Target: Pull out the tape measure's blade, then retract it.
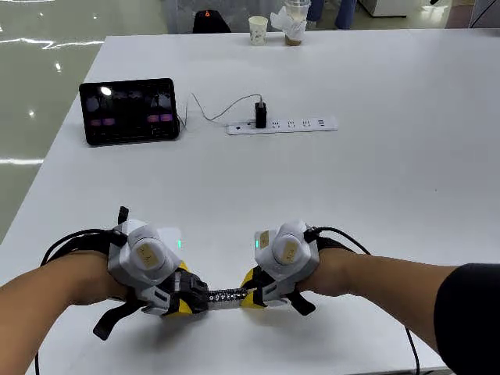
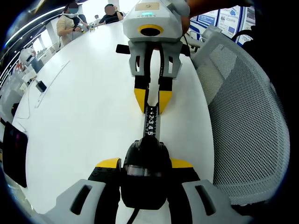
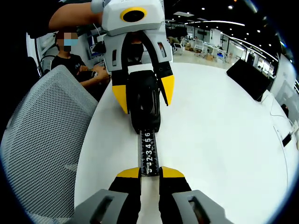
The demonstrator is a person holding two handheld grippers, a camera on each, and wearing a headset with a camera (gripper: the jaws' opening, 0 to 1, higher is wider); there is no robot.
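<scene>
A black tape measure case (image 2: 145, 168) sits between the yellow-tipped jaws of my left gripper (image 2: 145, 163), which is shut on it. A short stretch of black blade with white numerals (image 2: 150, 122) runs from the case to my right gripper (image 2: 153, 100). In the right gripper view, my right gripper (image 3: 149, 173) is shut on the blade's end (image 3: 148, 156), and the case (image 3: 144, 105) faces it in the left gripper (image 3: 142, 100). In the head view the left gripper (image 1: 186, 295) and right gripper (image 1: 250, 295) face each other near the table's front edge, the blade (image 1: 226, 296) bridging them.
On the white table (image 1: 312, 195), a dark tablet (image 1: 130, 110) lies at the far left, a white power strip (image 1: 283, 125) with a black charger beyond the middle, and paper cups (image 1: 258, 30) at the far edge. A grey mesh chair (image 3: 39, 140) stands beside the table's near edge.
</scene>
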